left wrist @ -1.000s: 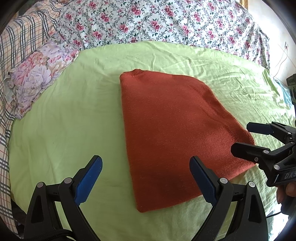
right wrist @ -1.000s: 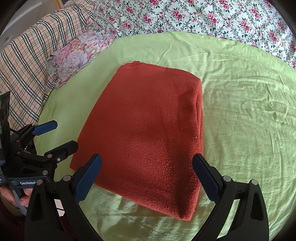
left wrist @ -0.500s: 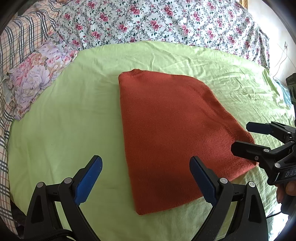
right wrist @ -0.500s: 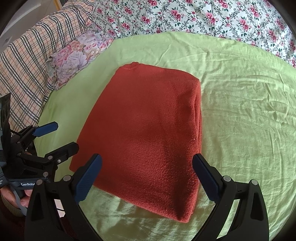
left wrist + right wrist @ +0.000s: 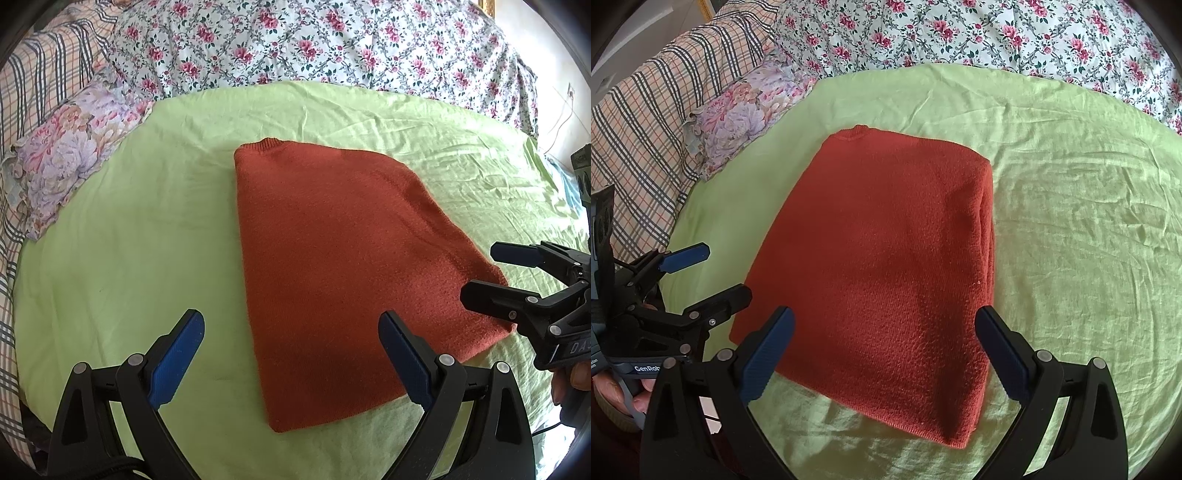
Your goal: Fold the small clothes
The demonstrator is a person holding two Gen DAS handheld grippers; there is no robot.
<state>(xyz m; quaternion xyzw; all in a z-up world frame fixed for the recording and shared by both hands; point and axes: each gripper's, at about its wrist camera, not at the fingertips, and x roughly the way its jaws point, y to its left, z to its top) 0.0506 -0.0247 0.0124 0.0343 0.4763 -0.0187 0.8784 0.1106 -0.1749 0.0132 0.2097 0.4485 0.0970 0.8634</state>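
Observation:
A rust-orange knit sweater (image 5: 343,266) lies folded flat on the light green sheet (image 5: 129,258), collar end far from me. It also shows in the right wrist view (image 5: 886,266), its thick folded edge on the right. My left gripper (image 5: 291,354) is open and empty, hovering over the sweater's near left corner. My right gripper (image 5: 886,350) is open and empty over the near edge. Each gripper shows in the other's view: the right one (image 5: 491,273) at the sweater's right corner, the left one (image 5: 716,273) at its left corner.
A floral quilt (image 5: 314,44) covers the far side of the bed. A purple floral pillow (image 5: 70,147) and a plaid blanket (image 5: 639,122) lie at the left. The green sheet (image 5: 1071,240) spreads wide to the right of the sweater.
Both grippers have drawn back slightly toward the near edge; the sweater lies unmoved and both stay open.

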